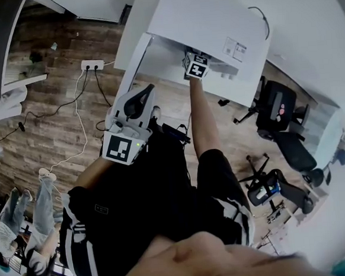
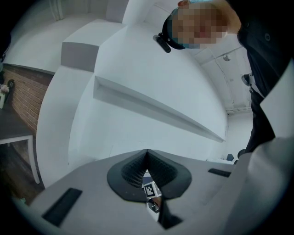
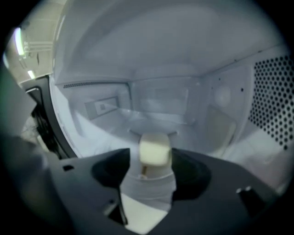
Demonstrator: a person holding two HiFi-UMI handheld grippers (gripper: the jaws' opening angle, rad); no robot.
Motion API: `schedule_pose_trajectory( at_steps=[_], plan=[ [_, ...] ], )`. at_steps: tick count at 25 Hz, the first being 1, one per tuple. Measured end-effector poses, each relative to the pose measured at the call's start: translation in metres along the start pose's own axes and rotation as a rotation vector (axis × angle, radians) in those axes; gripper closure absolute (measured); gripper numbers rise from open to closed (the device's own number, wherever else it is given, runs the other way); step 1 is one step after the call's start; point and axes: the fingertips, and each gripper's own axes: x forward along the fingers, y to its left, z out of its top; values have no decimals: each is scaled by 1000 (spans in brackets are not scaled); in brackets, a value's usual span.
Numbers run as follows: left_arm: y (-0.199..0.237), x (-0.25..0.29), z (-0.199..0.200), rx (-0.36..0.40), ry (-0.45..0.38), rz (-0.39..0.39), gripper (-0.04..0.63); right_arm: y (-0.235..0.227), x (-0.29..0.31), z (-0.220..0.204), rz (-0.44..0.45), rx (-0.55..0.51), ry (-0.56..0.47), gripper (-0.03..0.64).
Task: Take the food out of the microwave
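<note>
The white microwave (image 1: 211, 24) is seen from above with its door (image 1: 134, 63) swung open to the left. My right gripper (image 1: 195, 66) reaches into its mouth at arm's length. In the right gripper view the white cavity (image 3: 161, 98) fills the picture. A pale cream block of food (image 3: 155, 149) stands on the cavity floor in the gap between the jaws. The right gripper (image 3: 152, 172) is open and its pads do not press on the block. My left gripper (image 1: 139, 101) hangs close to my body, outside the microwave. It is shut (image 2: 147, 153) and holds nothing.
A perforated vent panel (image 3: 275, 101) lines the cavity's right wall. On the wooden floor lie a power strip (image 1: 92, 65) and trailing cables (image 1: 80, 130). Black office chairs (image 1: 277, 111) stand to the right. The left gripper view shows only white walls and a ledge (image 2: 156, 108).
</note>
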Motion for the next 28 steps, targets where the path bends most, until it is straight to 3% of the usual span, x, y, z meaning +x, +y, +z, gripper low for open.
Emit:
schedule_pose_trajectory(
  at_steps=[28],
  plan=[
    [14, 26, -16, 5, 15, 57, 565, -3, 32, 7, -24, -77, 62, 331]
  ],
)
